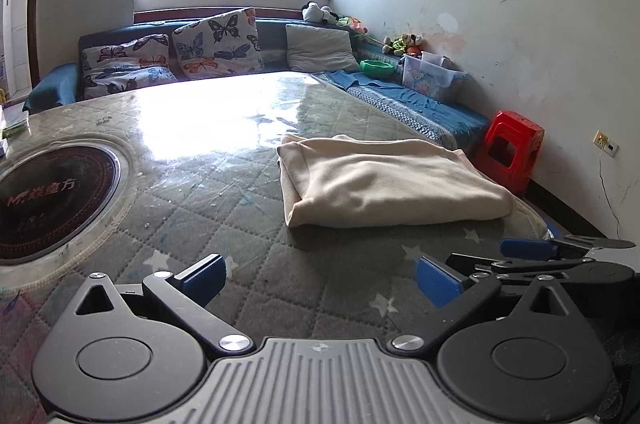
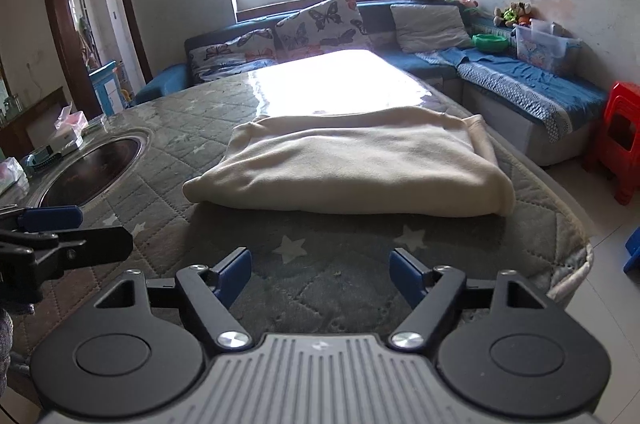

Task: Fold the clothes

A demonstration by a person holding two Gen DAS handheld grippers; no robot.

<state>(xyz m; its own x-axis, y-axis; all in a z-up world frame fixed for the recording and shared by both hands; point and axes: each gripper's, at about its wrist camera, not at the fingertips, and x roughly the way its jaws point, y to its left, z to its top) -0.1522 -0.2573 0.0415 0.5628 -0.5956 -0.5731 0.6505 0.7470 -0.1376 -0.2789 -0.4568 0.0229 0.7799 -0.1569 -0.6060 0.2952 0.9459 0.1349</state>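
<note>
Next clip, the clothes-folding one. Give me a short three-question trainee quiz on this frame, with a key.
1. True or false: the cream garment lies folded on the quilted table cover.
2. Does either the left claw or the right claw hold fabric? A) left B) right C) neither
3. Fill in: the round cooktop is set into the table on the garment's ____ side.

Key: 1 true. 2 C, both stand open and apart from the garment. 3 left.
</note>
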